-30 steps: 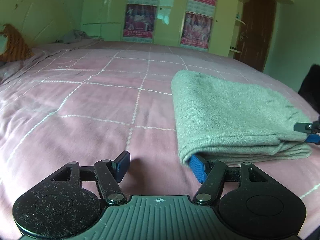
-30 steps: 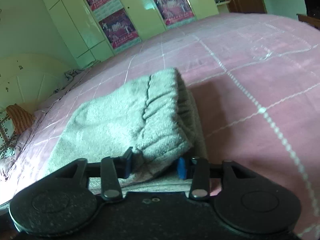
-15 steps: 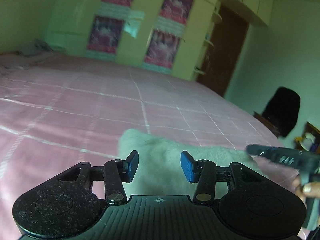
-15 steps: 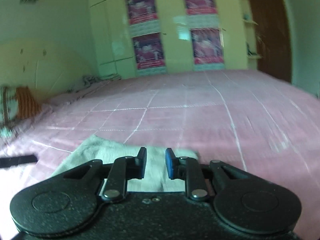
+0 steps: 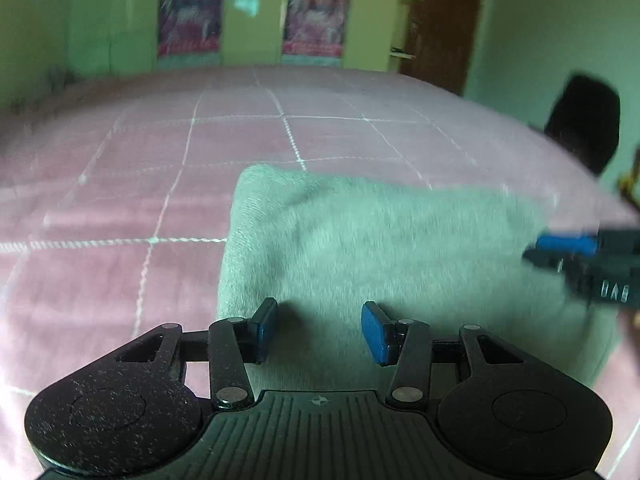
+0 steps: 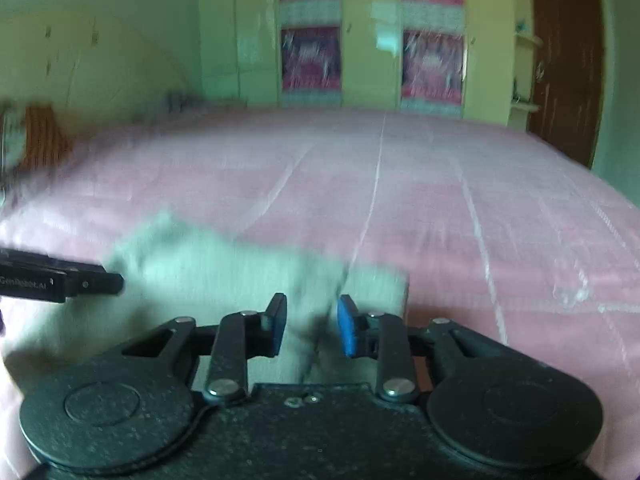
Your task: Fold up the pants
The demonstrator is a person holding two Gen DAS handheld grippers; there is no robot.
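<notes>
The grey pants [image 5: 380, 240] lie folded into a thick rectangle on the pink bed. My left gripper [image 5: 318, 332] is open and empty, held just above the near left part of the bundle. My right gripper [image 6: 311, 326] is open and empty above the bundle's right end [image 6: 224, 268]. The right gripper shows at the right edge of the left wrist view [image 5: 588, 268]. The left gripper shows at the left edge of the right wrist view [image 6: 60, 276].
The pink checked bedspread [image 5: 120, 200] stretches far beyond the pants. An orange striped pillow [image 6: 40, 140] lies at the far left. Green wardrobes with posters [image 6: 432, 68] and a brown door [image 6: 568, 60] stand behind the bed. A dark chair [image 5: 580, 120] stands at the right.
Both grippers let go of the pants edge, lifted and now hover open over the folded bundle. The views are blurred by motion.
</notes>
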